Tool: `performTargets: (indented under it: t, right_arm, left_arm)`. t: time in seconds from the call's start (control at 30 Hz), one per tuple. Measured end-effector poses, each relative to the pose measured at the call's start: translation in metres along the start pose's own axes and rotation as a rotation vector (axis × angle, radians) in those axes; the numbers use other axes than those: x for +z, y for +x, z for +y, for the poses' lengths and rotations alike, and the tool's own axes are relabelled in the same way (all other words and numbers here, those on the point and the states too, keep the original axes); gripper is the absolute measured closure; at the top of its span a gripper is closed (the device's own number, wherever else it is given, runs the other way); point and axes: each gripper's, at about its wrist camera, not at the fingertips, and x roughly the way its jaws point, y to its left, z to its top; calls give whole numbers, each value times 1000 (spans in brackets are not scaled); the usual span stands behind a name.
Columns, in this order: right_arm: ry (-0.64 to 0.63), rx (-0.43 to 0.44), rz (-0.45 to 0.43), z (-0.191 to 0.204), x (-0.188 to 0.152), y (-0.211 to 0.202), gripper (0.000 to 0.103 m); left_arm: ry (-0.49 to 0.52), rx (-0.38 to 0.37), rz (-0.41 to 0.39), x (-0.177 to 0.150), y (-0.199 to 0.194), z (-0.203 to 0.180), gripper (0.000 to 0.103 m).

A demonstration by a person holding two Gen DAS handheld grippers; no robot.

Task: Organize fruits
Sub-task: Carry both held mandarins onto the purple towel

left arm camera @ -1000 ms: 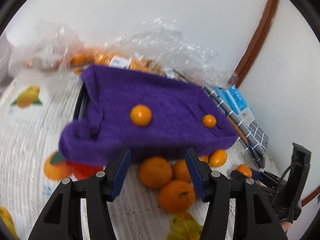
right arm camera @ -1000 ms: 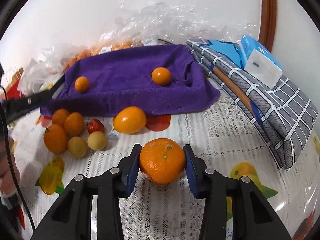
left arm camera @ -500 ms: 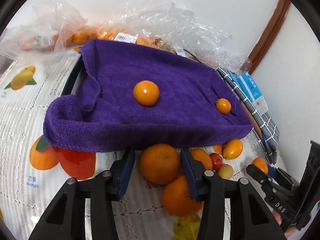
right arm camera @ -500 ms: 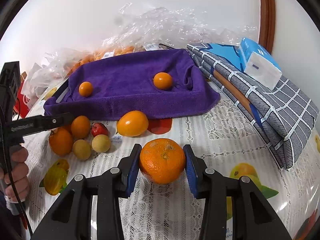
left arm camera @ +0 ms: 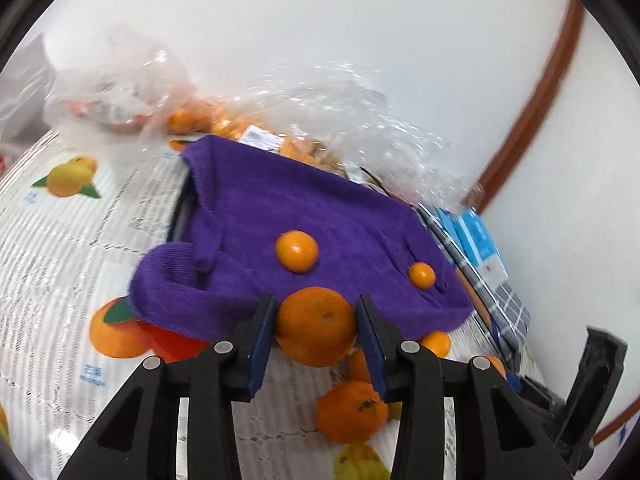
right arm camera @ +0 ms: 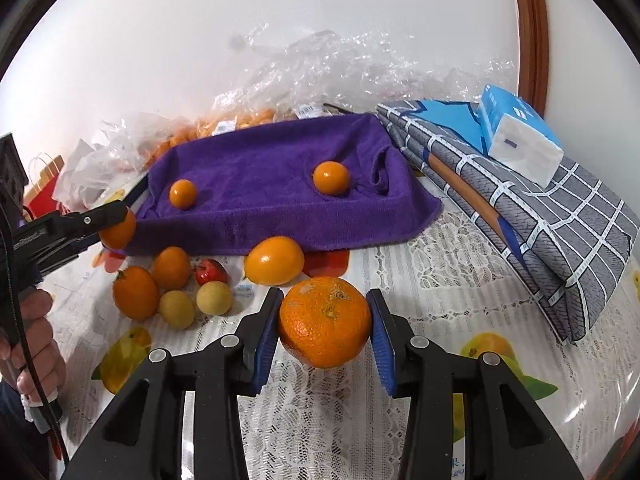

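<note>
i have a mandarin (left arm camera: 316,326) pinched in the left gripper (left arm camera: 316,330), lifted at the near edge of the purple towel (left arm camera: 320,240). the right gripper (right arm camera: 325,326) pinches a larger orange (right arm camera: 325,321) just above the lace tablecloth (right arm camera: 420,280). two small oranges (right arm camera: 331,177) already sit on the towel at 12 o'clock. i judge this the carry step: next, bring both forward over the towel, lower, and spread the fingers gently so nothing rolls.
</note>
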Motion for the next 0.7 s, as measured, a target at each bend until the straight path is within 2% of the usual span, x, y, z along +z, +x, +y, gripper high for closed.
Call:
performTargets:
  t: [0.17, 0.27, 0.37, 0.57, 0.7]
  right_arm:
    - [1, 8, -12, 1, 4, -2, 61]
    - [-13, 4, -3, 3, 12, 1, 61]
    - [-52, -18, -35, 9, 30, -2, 61]
    - [-48, 30, -104, 20, 76, 2, 61]
    - [-75, 38, -142, 33, 107, 17, 61]
  left_arm:
    - [-52, 24, -56, 9, -13, 10, 64]
    - [-34, 62, -62, 17, -14, 6, 64]
    - [-12, 86, -71, 30, -14, 0, 64]
    - [-8, 95, -111, 59, -1, -4, 64]
    - [-25, 97, -119, 61, 12, 5, 64]
